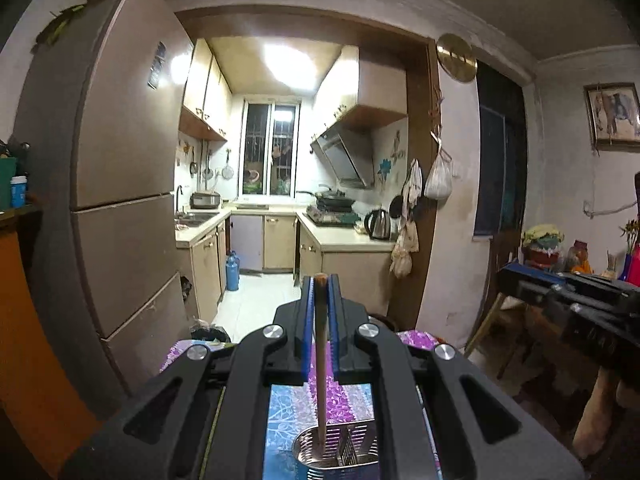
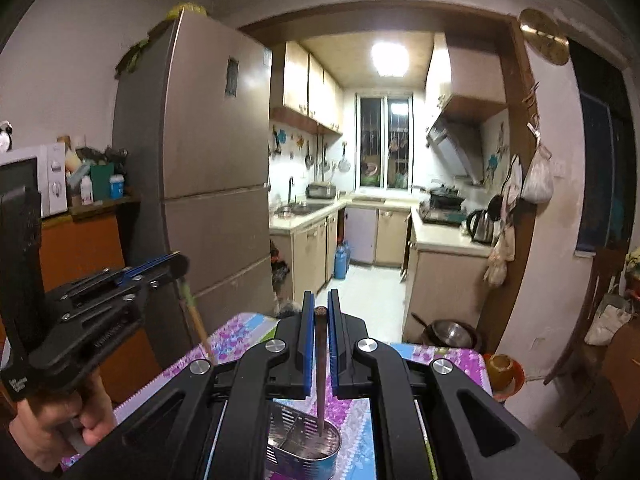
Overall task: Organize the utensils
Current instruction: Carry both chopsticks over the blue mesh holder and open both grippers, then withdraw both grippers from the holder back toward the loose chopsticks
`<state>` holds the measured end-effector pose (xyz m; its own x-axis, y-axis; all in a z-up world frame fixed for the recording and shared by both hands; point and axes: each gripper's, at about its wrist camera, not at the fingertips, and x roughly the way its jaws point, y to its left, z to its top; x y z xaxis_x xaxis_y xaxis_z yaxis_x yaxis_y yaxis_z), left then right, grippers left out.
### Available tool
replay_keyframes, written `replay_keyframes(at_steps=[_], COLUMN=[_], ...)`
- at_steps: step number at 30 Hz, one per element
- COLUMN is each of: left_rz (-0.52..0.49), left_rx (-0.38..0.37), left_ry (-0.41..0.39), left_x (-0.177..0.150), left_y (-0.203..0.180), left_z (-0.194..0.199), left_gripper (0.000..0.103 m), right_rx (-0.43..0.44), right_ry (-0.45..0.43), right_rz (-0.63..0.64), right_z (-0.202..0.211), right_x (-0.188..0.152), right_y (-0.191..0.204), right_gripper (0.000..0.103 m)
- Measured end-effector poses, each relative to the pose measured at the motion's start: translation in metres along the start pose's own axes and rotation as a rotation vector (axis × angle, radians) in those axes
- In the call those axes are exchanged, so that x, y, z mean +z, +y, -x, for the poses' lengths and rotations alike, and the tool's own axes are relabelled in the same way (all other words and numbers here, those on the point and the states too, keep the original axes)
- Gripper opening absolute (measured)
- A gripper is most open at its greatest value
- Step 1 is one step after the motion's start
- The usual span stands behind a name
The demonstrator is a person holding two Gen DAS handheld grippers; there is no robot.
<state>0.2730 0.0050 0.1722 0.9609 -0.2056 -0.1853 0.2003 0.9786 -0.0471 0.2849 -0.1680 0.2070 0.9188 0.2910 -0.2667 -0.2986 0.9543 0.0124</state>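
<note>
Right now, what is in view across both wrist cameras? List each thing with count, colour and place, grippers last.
Chopsticks: two; a pale wooden one in the left gripper, a dark one in the right, both tips down in the holder.
Utensil holder: one, perforated steel, divided inside, on the table below both grippers.
Tablecloth: one, purple and blue floral, over the table.
Fridge: one, brownish, left of the kitchen doorway.
Kettle: one, steel, on the right-hand kitchen counter.
Water bottle: blue, on the kitchen floor.
Microwave: one, white, far left on a cabinet.
Left gripper: black, blue pads, shut on the pale chopstick.
Right gripper: same build, shut on the dark chopstick.
</note>
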Motion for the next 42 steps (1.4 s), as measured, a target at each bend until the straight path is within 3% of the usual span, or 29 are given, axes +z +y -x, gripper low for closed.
replay_keyframes(at_steps=[8, 17, 19, 21, 24, 27, 31, 34, 37, 42], left_rz=[0.014, -0.002, -0.007, -0.009, -0.014, -0.009, -0.025, -0.067, -0.106, -0.119], left_rx=[0.01, 0.028, 0.031, 0.039, 0.055, 0.055, 0.053, 0.043, 0.021, -0.015], left_ry=[0.096, 0.123, 0.124, 0.112, 0.099, 0.089, 0.027, -0.028, -0.041, 0.027], left_x=[-0.026, -0.028, -0.024, -0.021, -0.017, -0.017, -0.024, -0.046, -0.081, -0.152], left_y=[0.005, 0.004, 0.003, 0.002, 0.002, 0.006, 0.011, 0.011, 0.008, 0.007], left_z=[-0.045, -0.055, -0.055, -0.052, -0.047, -0.035, 0.015, 0.065, 0.108, 0.156], left_gripper=[0.005, 0.006, 0.014, 0.031, 0.039, 0.04, 0.054, 0.065, 0.07, 0.07], right_rx=[0.008, 0.005, 0.004, 0.002, -0.002, -0.006, 0.027, 0.067, 0.086, 0.045], right_ry=[0.105, 0.113, 0.109, 0.101, 0.086, 0.062, 0.0, -0.053, -0.084, -0.055], right_rz=[-0.019, -0.028, -0.032, -0.033, -0.037, -0.045, -0.043, -0.023, -0.02, -0.065], right_z=[-0.043, -0.051, -0.05, -0.047, -0.04, -0.028, 0.02, 0.08, 0.141, 0.22], right_x=[-0.034, -0.043, -0.043, -0.042, -0.04, -0.037, -0.042, -0.069, -0.123, -0.243], right_y=[0.002, -0.005, -0.006, -0.006, -0.01, -0.015, -0.019, -0.019, -0.025, -0.037], right_gripper=[0.007, 0.008, 0.008, 0.01, 0.016, 0.017, 0.021, 0.022, 0.022, 0.022])
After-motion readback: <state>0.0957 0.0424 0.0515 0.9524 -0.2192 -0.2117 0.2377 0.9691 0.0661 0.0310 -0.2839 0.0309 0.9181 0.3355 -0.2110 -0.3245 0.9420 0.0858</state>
